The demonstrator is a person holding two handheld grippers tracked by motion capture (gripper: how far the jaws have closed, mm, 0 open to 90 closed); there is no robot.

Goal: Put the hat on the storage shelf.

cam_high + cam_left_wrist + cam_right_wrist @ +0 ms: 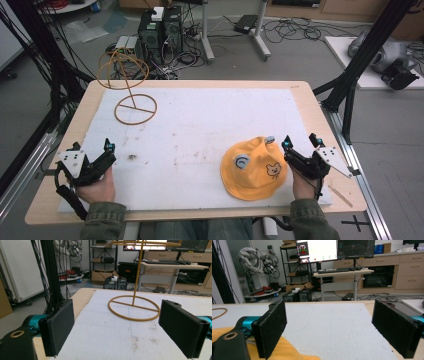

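Note:
A yellow bucket hat (255, 170) with a bear patch lies flat on the white mat (200, 130), front right. My right gripper (300, 141) rests just right of the hat's brim, open, nothing between its pads. In the right gripper view the hat (284, 350) lies under the left jaw, and the gripper (329, 327) faces bare mat. A gold wire hat stand (131, 85) rises at the back left on its ring base (135, 108). My left gripper (92, 147) sits open at the mat's front left corner. In the left gripper view the gripper (117, 327) points at the stand's base ring (134, 308).
The mat covers most of a wooden table (310, 107). A thin wooden stick (340, 195) lies at its front right corner. Beyond the far edge, computer towers (160, 30) and cables sit on the floor. Black frame posts (360, 55) stand to either side.

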